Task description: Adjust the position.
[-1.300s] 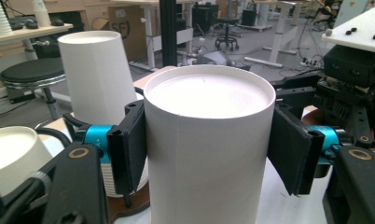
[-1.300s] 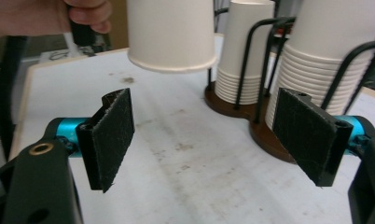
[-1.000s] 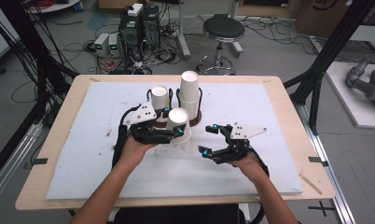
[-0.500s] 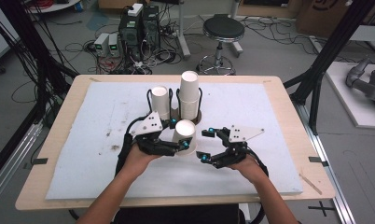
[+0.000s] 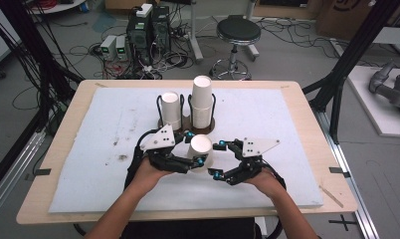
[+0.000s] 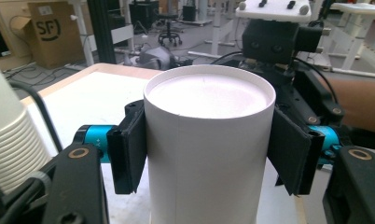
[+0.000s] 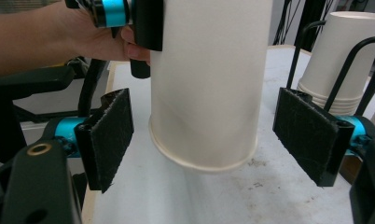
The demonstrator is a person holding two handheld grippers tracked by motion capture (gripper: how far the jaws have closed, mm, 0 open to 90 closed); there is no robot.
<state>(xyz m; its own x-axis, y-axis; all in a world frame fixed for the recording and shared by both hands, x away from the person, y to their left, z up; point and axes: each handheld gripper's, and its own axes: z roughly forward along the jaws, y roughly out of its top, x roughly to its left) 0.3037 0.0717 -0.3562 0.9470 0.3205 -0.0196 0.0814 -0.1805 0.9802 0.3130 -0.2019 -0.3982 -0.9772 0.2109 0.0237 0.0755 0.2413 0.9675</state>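
One inverted paper cup (image 5: 200, 150) clamped in left claw (image 5: 194, 148), apparently lifted clear of worktop (image 5: 103, 129), right claw (image 5: 216, 160) spread apart around its rim, not touching.

Lab, probably: computers (image 5: 148, 27), floor cables (image 5: 83, 50), black frame struts (image 5: 354, 50).

A pale wooden desk (image 5: 63, 149) carries a white foam sheet (image 5: 113, 149) that covers most of its top, with dark smudges toward the left edge. Beyond the desk's far edge, on the grey floor, stand a round black stool on a chrome base (image 5: 238, 31), two dark computer towers (image 5: 149, 27) and loose black cables (image 5: 88, 50). Black metal frame struts (image 5: 352, 55) rise off the far right corner, and a brown cardboard box with black lettering (image 6: 50, 30) sits farther back.
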